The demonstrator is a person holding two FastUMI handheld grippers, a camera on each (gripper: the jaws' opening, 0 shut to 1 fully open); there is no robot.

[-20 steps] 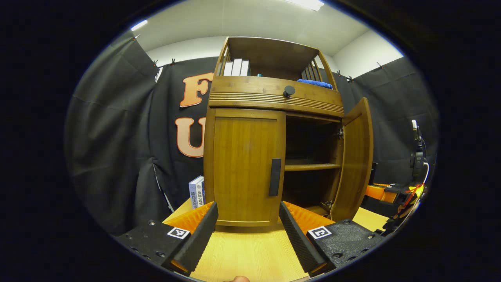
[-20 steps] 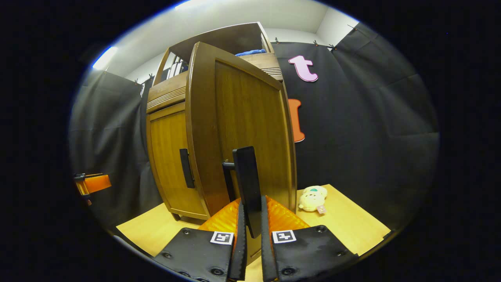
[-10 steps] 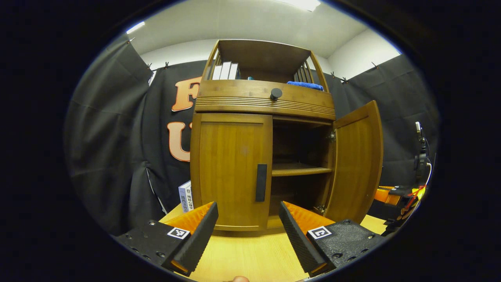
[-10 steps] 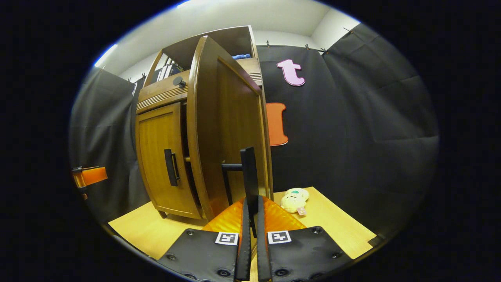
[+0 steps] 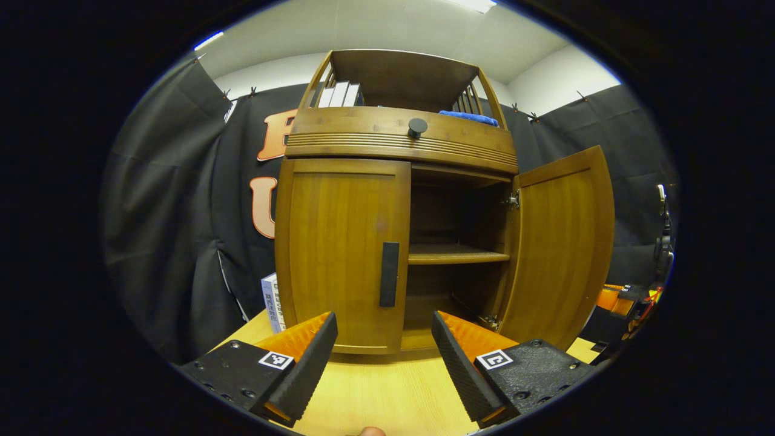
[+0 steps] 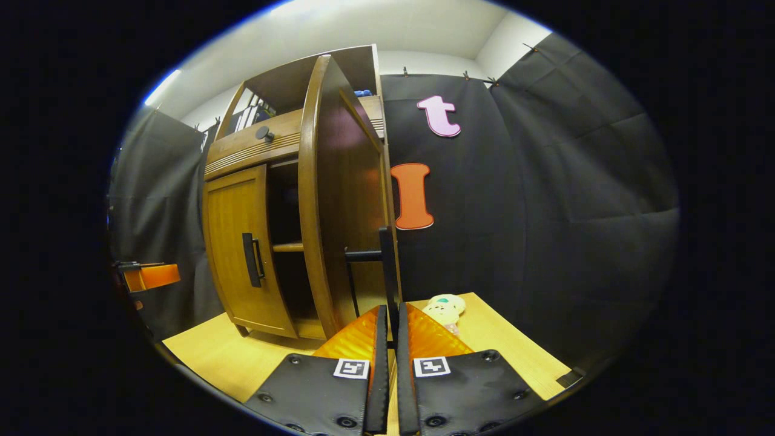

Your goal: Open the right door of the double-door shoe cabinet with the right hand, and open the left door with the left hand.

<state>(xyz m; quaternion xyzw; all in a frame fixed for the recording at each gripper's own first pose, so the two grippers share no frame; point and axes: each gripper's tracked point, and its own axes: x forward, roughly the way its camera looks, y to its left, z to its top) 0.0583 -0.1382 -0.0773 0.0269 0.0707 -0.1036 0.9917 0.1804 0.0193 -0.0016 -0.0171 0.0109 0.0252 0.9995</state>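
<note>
Booth: black cloth walls closed off the back of both views, and a pale yellow wooden tabletop (image 5: pixel 387 393) ran along the bottom of the frame.
Cabinet: a brown bamboo double-door shoe cabinet (image 5: pixel 399 130) with a railed top shelf stood on the table, taking the centre of the left gripper view.
Right door: the brown wooden right door (image 5: pixel 560 242) stood swung wide open at centre right of the left gripper view, baring a dark interior with one shelf.
Left door: the brown wooden left door (image 5: pixel 342 254) sat shut, left of centre in that view.
Left door handle: a slim black vertical bar handle (image 5: pixel 389 274) lay on the door's inner edge, its long axis upright, just above and between the left gripper's fingers and apart from them.
Left gripper: the left gripper (image 5: pixel 385 357) was spread wide and held nothing.
Right gripper: the right gripper (image 6: pixel 387 363), at bottom centre of the right gripper view, was closed on the black bar handle of the right door (image 6: pixel 385 266), both fingers pressing it.
Deciding relation: the left gripper looked much the nearer to the left handle, which lay straight ahead of its open fingers, so a forward reach seemed enough.
</note>
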